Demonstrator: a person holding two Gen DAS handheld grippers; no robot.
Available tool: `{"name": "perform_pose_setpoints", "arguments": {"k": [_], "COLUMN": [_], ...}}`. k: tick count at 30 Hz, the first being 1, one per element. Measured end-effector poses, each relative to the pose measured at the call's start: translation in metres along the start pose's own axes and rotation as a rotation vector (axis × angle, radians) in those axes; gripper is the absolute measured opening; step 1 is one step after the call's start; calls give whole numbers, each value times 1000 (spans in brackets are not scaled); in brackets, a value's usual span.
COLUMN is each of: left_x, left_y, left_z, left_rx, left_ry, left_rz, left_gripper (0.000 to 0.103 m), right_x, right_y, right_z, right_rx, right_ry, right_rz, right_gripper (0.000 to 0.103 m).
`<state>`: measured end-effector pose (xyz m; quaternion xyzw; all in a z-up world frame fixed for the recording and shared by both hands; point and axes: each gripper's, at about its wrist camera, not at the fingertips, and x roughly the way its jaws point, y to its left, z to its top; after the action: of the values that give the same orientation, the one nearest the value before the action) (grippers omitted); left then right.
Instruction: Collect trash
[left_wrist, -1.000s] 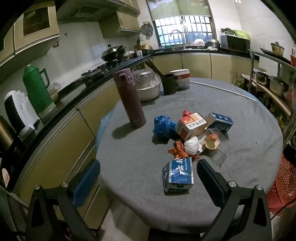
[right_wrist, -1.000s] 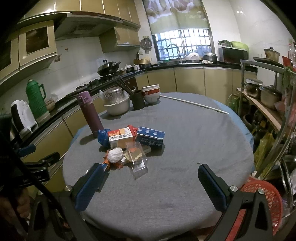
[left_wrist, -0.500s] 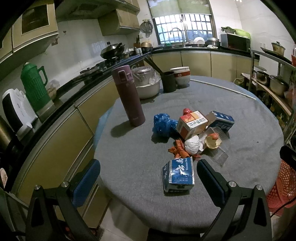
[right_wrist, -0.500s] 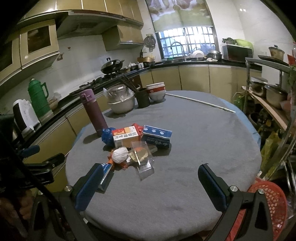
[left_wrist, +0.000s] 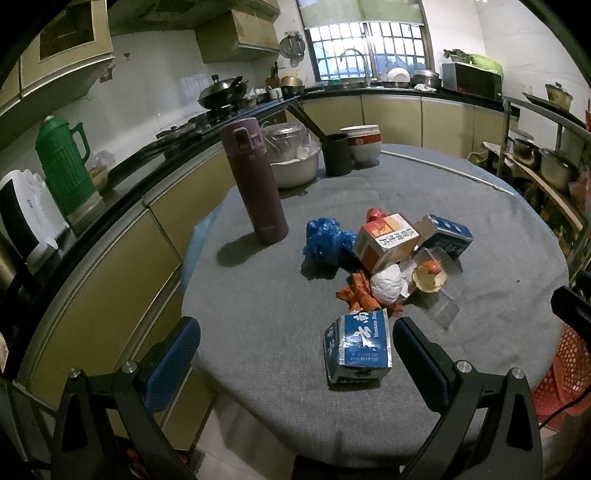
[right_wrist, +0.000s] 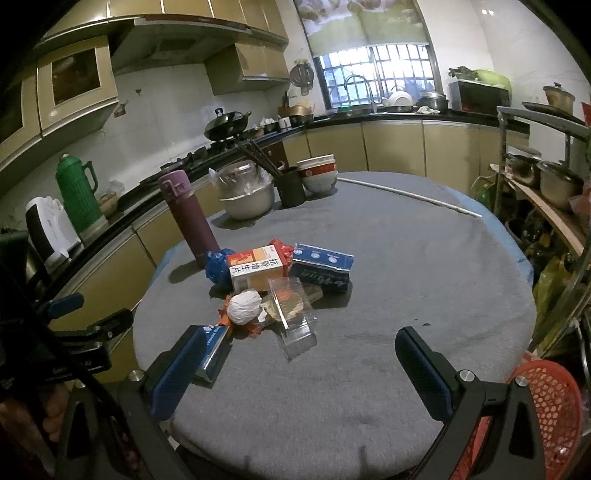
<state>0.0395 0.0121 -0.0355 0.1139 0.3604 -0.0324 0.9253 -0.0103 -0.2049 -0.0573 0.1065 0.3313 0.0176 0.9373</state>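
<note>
Both my grippers have edged closer to the trash pile (left_wrist: 384, 266): crumpled blue carton (left_wrist: 357, 341), white paper wad (left_wrist: 386, 284), boxes, mid-worktop (left_wrist: 258, 317). Left gripper (left_wrist: 295, 358) and right gripper (right_wrist: 303, 373) fingers released, empty.

Grey cloth is being shown on the table (left_wrist: 258, 295); maroon on the flask (left_wrist: 255, 181); blue with white lettering on the near carton (left_wrist: 356, 341); orange and white on the box (left_wrist: 386, 238); crumpled blue on the bag (left_wrist: 325, 240); red mesh on the basket (right_wrist: 546, 398); green on the thermos (left_wrist: 64, 170)
</note>
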Motion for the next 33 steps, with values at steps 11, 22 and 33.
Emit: {"name": "perform_pose_setpoints", "arguments": {"k": [11,22,33], "left_x": [42,102,137], "left_y": [0,-7,-18], "left_z": [-8,-20,-27], "left_rx": [-26,-115,-157], "left_ry": [132,307,401], "left_rz": [-118,-330,-431], "left_gripper": [103,103,73], "right_x": [67,166,185], "right_y": [-15,-23,-26], "right_z": [6,14,11], "right_rx": [62,141,204], "right_ry": [75,200,244], "right_rz": [109,175,246], "right_gripper": [91,91,48]}}
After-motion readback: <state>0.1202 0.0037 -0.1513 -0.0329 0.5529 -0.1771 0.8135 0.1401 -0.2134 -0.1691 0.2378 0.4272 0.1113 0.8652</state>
